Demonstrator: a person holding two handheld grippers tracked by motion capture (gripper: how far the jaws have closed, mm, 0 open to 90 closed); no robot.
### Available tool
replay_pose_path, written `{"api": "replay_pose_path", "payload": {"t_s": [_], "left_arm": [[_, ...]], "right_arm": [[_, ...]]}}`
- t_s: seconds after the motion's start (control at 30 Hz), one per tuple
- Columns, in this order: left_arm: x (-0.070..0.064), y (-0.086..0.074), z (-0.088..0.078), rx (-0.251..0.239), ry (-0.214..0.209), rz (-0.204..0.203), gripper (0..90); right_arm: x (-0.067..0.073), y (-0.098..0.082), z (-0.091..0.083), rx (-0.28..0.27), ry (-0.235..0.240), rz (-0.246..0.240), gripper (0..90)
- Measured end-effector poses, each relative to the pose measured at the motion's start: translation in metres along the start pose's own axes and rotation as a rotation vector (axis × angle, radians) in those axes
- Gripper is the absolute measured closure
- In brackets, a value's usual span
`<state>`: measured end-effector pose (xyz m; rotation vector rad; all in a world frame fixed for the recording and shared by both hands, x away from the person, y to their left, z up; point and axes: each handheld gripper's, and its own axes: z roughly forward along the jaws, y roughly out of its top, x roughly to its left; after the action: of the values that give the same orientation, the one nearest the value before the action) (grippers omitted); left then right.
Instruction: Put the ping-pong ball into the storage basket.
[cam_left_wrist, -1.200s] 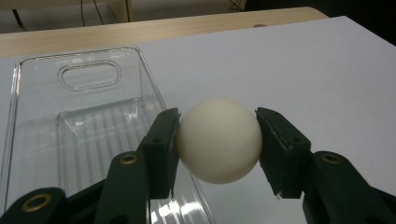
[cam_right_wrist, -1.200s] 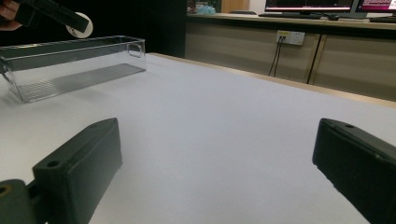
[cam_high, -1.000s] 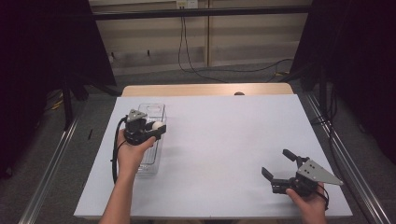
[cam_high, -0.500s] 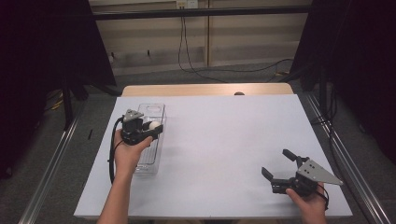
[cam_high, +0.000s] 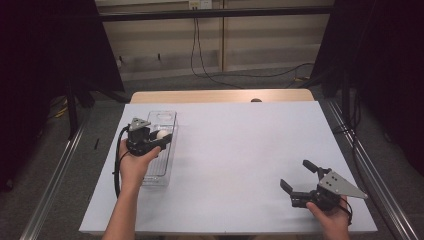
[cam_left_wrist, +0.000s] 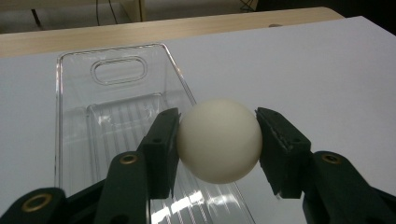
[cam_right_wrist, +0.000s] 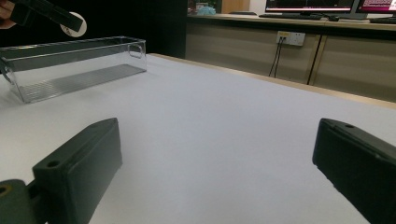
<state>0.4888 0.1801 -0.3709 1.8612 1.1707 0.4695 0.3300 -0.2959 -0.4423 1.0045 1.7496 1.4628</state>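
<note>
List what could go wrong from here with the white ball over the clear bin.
The left tool pinches the white ball by two small contact spots on its round sides, so it might squirt out. It hangs near the long wall of the clear bin; released there, it could clip the rim and roll off across the white table.

You are working in a lab or office test bay, as shown by the white-topped table (cam_high: 240, 150) walled in with black curtains (cam_high: 45, 60), metal floor rails (cam_high: 55, 180), loose cables (cam_high: 200, 55) along the wall, a wall socket (cam_right_wrist: 290, 37) and computer monitors (cam_right_wrist: 308, 5) on a counter.
</note>
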Motion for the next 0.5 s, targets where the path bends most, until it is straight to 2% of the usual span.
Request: {"api": "replay_pose_path", "payload": {"t_s": [0.2,0.5], "left_arm": [[0.0022,-0.0030,0.0016,-0.002,0.007,-0.013,51.2],[0.0052,-0.0044,0.0006,-0.001,0.017,-0.009,51.2]], "right_arm": [[-0.0007,-0.0001,-0.0004,0.003,-0.006,0.004,0.8],[-0.0011,-0.0005,-0.0001,0.002,-0.005,0.001,0.8]]}}
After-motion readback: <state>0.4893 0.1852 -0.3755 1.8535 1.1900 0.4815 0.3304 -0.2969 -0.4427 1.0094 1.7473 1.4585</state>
